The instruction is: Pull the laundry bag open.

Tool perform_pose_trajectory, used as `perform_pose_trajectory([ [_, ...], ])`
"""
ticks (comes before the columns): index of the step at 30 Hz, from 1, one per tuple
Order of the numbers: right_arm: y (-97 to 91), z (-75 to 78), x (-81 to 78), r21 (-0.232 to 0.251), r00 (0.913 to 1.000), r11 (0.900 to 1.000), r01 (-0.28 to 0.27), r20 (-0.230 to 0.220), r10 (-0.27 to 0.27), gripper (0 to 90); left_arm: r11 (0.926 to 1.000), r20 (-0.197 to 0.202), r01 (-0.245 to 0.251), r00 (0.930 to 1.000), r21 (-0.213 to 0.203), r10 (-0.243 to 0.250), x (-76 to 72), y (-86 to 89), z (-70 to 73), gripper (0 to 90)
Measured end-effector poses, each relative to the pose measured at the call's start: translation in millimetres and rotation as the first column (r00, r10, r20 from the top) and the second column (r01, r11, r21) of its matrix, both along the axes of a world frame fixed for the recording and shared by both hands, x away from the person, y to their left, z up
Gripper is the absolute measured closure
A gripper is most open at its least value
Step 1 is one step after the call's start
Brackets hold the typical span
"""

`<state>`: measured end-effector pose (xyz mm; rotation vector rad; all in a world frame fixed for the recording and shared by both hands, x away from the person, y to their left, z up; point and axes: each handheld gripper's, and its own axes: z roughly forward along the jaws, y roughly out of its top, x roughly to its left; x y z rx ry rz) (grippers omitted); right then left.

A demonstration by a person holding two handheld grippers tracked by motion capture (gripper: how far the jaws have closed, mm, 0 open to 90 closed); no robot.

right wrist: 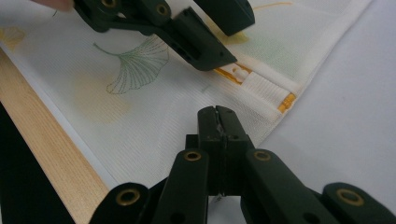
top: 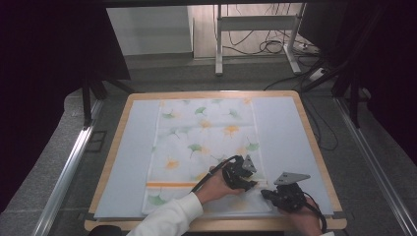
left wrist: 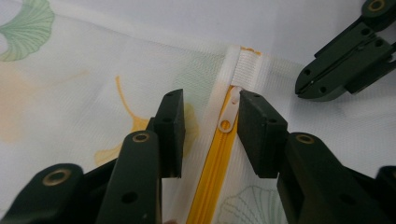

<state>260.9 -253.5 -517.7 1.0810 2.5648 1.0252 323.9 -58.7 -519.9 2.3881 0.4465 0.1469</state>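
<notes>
The left gripper has its fingers half open around the zip pull to grab it; the right gripper, fingers shut, pins the laundry bag near its right corner.

A white sleeve is worn. Black fingers are set with brass-ringed screws; grey three-cornered plates and black cables are carried.

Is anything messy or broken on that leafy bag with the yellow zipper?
Nothing stands out. The leafy bag lies flat and straight on the table. Its yellow zipper looks whole, with the white pull tab between the open left claw. The right claw is shut on the fabric.
</notes>
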Motion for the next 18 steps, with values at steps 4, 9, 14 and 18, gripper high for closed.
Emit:
perform_pose_trajectory([
  [4, 0.2, -0.4, 0.1, 0.0, 1.0, 1.0, 0.002, -0.006, -0.002, 89.3, 0.9997, -0.001, 0.022, 0.9998, 0.009, -0.022, 1.7, -4.5, -0.4, 70.8],
  [9, 0.3, -0.6, 0.6, -0.003, 1.0, 1.0, -0.001, -0.008, 0.001, 89.3, 0.996, 0.043, 0.062, 0.9969, 0.063, -0.065, -0.9, -10.5, 3.5, 76.3],
  [14, 0.1, -0.6, 1.2, -0.006, 1.0, 1.0, -0.003, -0.009, 0.003, 89.3, 0.9953, 0.019, 0.072, 0.9971, 0.065, -0.073, 1.8, -7.8, 5.7, 85.4],
  [18, 0.2, -0.7, 1.7, -0.004, 0.9999, 1.0, -0.002, -0.01, 0.002, 89.3, 0.9947, 0.036, 0.082, 0.9958, 0.063, -0.084, 0.4, -8.2, 5.4, 85.5],
])
